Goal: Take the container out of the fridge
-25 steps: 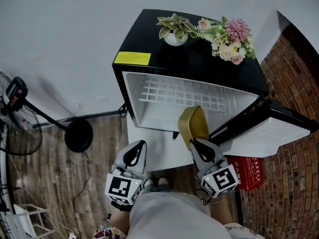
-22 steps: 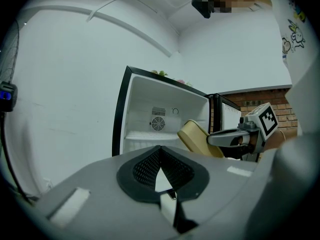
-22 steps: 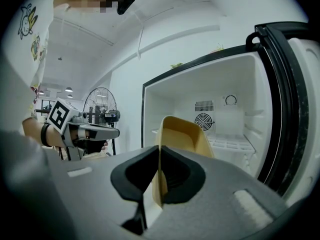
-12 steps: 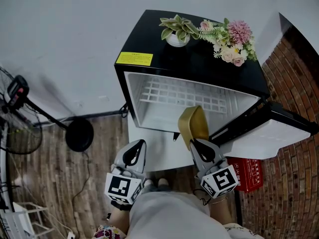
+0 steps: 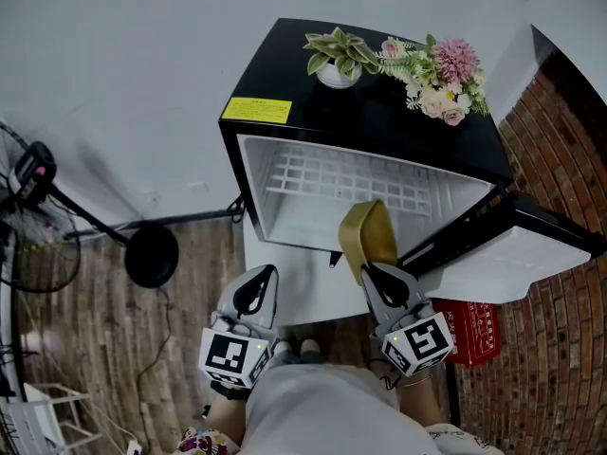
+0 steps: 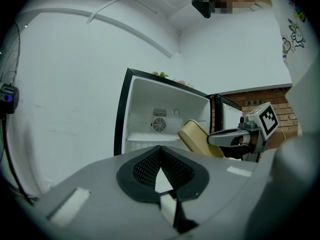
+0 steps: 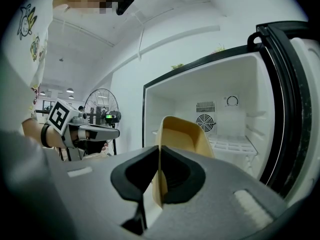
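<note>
A tan container (image 5: 368, 237) hangs in front of the open black mini fridge (image 5: 379, 126), tilted on its side. My right gripper (image 5: 377, 275) is shut on the rim of the container (image 7: 181, 139), whose open side faces right in the right gripper view. The container (image 6: 197, 138) also shows in the left gripper view, with the right gripper (image 6: 235, 136) behind it. My left gripper (image 5: 260, 287) is shut with nothing between its fingers, low and left of the container, outside the fridge. The fridge's white inside (image 7: 220, 119) holds only a wire shelf (image 5: 341, 180).
The fridge door (image 5: 517, 245) stands swung open to the right. A potted plant (image 5: 334, 57) and a bunch of flowers (image 5: 436, 76) sit on the fridge top. A standing fan (image 5: 57, 207) is at the left, a red box (image 5: 471, 328) on the floor at the right.
</note>
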